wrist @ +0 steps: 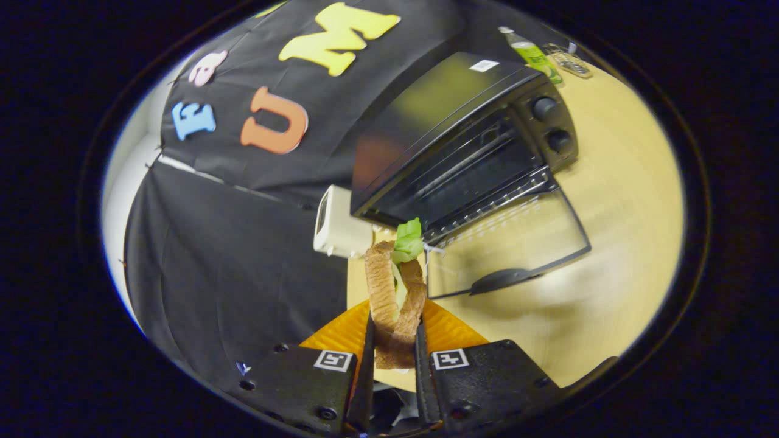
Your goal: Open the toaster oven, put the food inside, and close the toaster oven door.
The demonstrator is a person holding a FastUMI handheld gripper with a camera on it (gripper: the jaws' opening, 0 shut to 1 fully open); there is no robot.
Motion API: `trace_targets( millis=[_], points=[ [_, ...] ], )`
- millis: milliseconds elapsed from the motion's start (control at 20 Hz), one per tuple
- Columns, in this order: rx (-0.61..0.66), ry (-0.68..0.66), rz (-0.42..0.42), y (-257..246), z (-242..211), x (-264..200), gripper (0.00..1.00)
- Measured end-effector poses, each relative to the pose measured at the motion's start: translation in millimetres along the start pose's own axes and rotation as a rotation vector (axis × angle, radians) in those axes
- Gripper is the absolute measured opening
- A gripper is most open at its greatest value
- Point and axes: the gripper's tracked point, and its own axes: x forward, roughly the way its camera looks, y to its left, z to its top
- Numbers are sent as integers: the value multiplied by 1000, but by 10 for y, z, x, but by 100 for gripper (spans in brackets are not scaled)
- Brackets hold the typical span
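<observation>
Two fingers of the hand-held gripper (394, 359) are pressed against opposite faces of a sandwich (395, 298), one bread slice under each finger, so the pinch squeezes the stack together and keeps the lettuce from sliding out; a leaf sticks out of the far end. The sandwich is held edge-on and points forward, beyond the fingertips, toward the oven (462, 146), which puts its narrow side in line with the cavity opening. Below it lies an orange mat (447, 331) near the front edge of the bench (621, 201), apparently the place the food was staged. The oven sits toward the back of the bench, with its door (511, 243) swung fully down and lying flat, handle toward the gripper; the first step of the task is therefore judged complete. The wire rack (487, 204) is exposed at the mouth of the cavity and carries nothing, so the food is not yet inside. A white toaster (338, 228) stands just beside the oven at the bench's edge by the booth wall, and a green bottle (535, 55) stands behind the oven near the back corner. The next move calls for carrying the sandwich over the lowered door without touching it. Releasing too early could drop the food on the glass.
</observation>
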Motion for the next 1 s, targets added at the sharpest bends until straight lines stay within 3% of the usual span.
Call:
trace_targets(
  millis=[250, 600, 800, 1000],
  points=[
    [146, -164, 27, -345, 572, 402, 34],
    [400, -464, 180, -468, 1251, 905, 34],
    [440, -589, 138, -567, 1431, 1045, 34],
    [422, -563, 120, -478, 1352, 1219, 39]
  ],
)
